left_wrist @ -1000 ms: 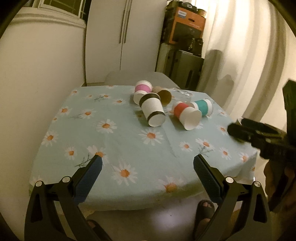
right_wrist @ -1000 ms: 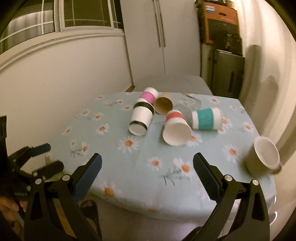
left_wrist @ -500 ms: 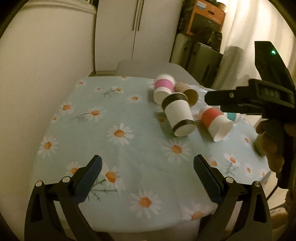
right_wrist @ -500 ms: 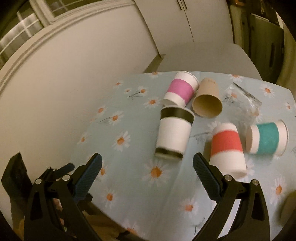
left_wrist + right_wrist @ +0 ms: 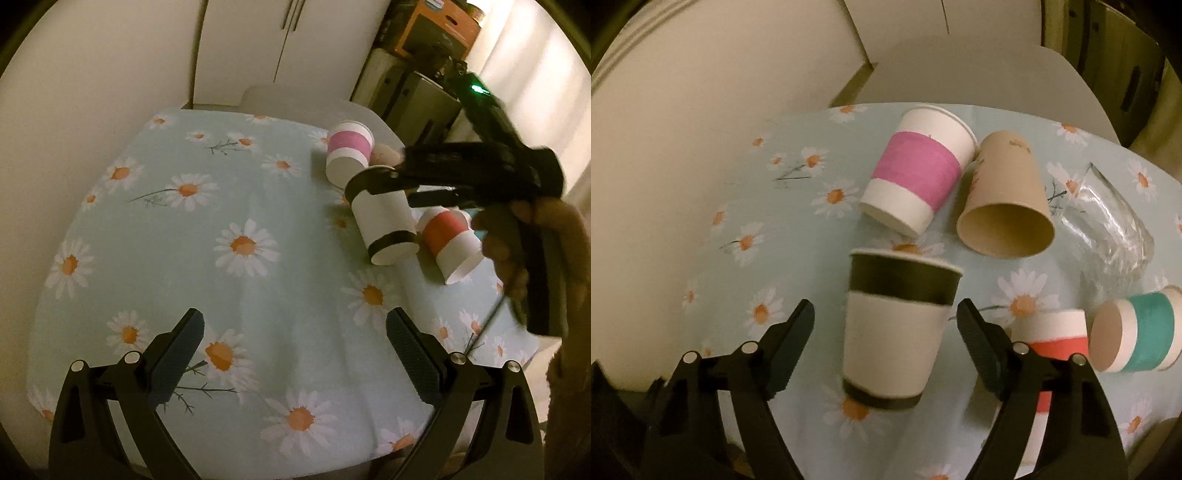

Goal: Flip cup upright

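Right hand-held gripper (image 5: 885, 325) has come down around the black-banded cup (image 5: 897, 332).

Half a second ago it was farther back; now its open fingers stand either side of the lying cup, not touching. Left hand-held gripper (image 5: 293, 334) hangs open over the daisy-cloth table (image 5: 221, 240), near white cupboards (image 5: 258, 48).

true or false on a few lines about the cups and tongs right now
1. The black-banded cup lies on its side between the open fingers of the right tongs. True.
2. The left tongs grip the pink cup. False: they are open over bare tablecloth, away from the cups.
3. The brown cup stands upright. False: it lies on its side, mouth toward the camera.
4. A clear glass lies right of the brown cup in the right wrist view. True.
5. The teal cup is stacked inside the red cup. False: they lie side by side.
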Demonstrator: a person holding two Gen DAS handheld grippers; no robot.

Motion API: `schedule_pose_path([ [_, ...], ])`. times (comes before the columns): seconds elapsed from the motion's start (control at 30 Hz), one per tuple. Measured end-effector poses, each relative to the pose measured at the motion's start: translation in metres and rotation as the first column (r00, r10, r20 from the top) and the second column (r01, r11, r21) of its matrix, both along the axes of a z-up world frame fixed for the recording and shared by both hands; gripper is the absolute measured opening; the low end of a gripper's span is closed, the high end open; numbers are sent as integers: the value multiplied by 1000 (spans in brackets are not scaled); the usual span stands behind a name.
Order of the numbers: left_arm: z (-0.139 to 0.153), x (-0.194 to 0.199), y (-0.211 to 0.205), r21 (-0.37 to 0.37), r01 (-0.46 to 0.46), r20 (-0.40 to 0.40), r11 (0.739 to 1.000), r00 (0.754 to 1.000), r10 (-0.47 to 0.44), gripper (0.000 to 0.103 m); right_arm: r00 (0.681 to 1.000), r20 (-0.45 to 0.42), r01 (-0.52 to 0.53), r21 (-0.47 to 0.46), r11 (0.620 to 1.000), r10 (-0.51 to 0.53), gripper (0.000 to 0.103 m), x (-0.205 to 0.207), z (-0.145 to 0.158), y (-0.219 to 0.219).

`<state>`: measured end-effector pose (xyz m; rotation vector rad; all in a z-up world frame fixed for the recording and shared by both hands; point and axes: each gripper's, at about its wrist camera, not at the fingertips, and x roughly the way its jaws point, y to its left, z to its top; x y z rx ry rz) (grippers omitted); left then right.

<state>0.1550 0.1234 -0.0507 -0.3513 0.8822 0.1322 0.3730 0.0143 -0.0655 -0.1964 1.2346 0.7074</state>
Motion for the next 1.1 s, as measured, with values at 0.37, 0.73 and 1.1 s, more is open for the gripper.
schedule_pose_path([
  [0.37,-1,-1,1,-24,-16,-5,1000,1000,15,96,999,-28,15,-50,999,-17,69,17,-18,4],
  [0.73,6,-10,15,-17,-71,18,997,997,71,96,999,11,-42,50,998,42,68,-23,15,-14],
  [1.1,13,-29,23,-65,-88,51,994,995,92,96,974,194,-166,237,957,121,68,-123,68,-50],
])
